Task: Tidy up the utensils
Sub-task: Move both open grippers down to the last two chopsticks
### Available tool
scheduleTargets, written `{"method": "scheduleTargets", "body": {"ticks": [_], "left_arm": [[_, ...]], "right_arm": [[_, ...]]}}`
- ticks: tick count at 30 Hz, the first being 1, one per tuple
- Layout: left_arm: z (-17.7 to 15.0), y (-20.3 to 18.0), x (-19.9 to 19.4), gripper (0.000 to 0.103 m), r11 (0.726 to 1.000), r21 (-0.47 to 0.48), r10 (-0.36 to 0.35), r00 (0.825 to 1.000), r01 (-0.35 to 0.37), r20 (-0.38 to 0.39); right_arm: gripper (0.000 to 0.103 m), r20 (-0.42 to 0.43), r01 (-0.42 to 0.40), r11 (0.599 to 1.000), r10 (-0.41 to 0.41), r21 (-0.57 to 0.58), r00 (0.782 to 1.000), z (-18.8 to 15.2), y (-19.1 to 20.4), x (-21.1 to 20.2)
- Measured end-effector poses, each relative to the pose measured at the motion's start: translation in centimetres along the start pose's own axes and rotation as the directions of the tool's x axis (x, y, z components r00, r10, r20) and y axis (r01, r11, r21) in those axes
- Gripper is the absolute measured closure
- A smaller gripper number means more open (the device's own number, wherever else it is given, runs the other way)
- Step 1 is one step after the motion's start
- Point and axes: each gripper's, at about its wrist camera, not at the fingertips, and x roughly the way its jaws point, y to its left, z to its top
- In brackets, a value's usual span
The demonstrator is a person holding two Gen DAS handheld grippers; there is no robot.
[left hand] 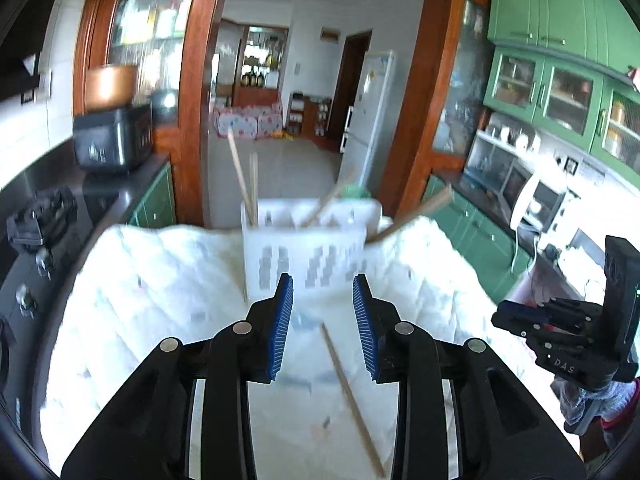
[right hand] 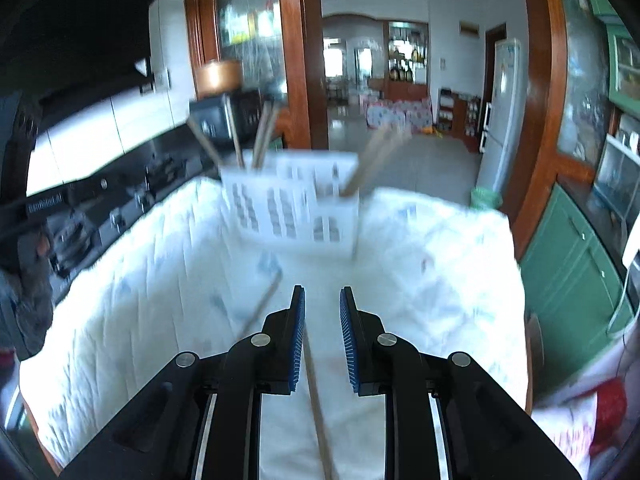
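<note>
Two loose chopsticks (left hand: 352,400) flat on the padded desk (left hand: 160,300), holder (left hand: 308,248) upright beyond for sorting, left hand-held gripper (left hand: 323,320) and right hand-held gripper (right hand: 322,332) both open, empty.

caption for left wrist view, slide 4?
Open left gripper above a loose chopstick, facing the white utensil holder.

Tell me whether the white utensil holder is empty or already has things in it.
Not empty. Several wooden chopsticks stand in the white holder; one more chopstick lies loose on the white cloth.
</note>
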Motion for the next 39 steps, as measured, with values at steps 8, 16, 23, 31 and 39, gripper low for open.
{"method": "scheduleTargets", "body": {"ticks": [8,16,23,31,39], "left_arm": [[-6.4,-0.6,1.8,0.071,0.999,-0.031,-0.023,0.99,0.018,-0.142],[-10.9,-1.3,3.2,0.071,0.998,-0.052,-0.04,0.967,0.028,-0.25],[-12.8,-2.3,4.2,0.071,0.997,-0.052,-0.062,0.951,0.049,-0.302],[-13.9,-3.4,5.5,0.07,0.997,-0.055,-0.072,0.94,0.057,-0.332],[-14.8,-3.3,7.7,0.072,0.995,-0.094,-0.073,0.929,0.041,-0.363]], "right_arm": [[0.085,-0.096,0.017,1.0,-0.018,-0.006,0.995,-7.5,0.4,0.5],[0.085,-0.176,0.012,1.0,-0.011,0.002,0.984,-11.5,0.4,2.4],[0.085,-0.213,0.011,1.0,-0.006,0.02,0.977,-12.8,-0.2,3.6],[0.089,-0.227,0.008,1.0,-0.008,0.0,0.974,-13.5,-0.1,3.8],[0.094,-0.226,0.01,1.0,-0.008,0.007,0.974,-13.8,-0.2,3.6]]}}
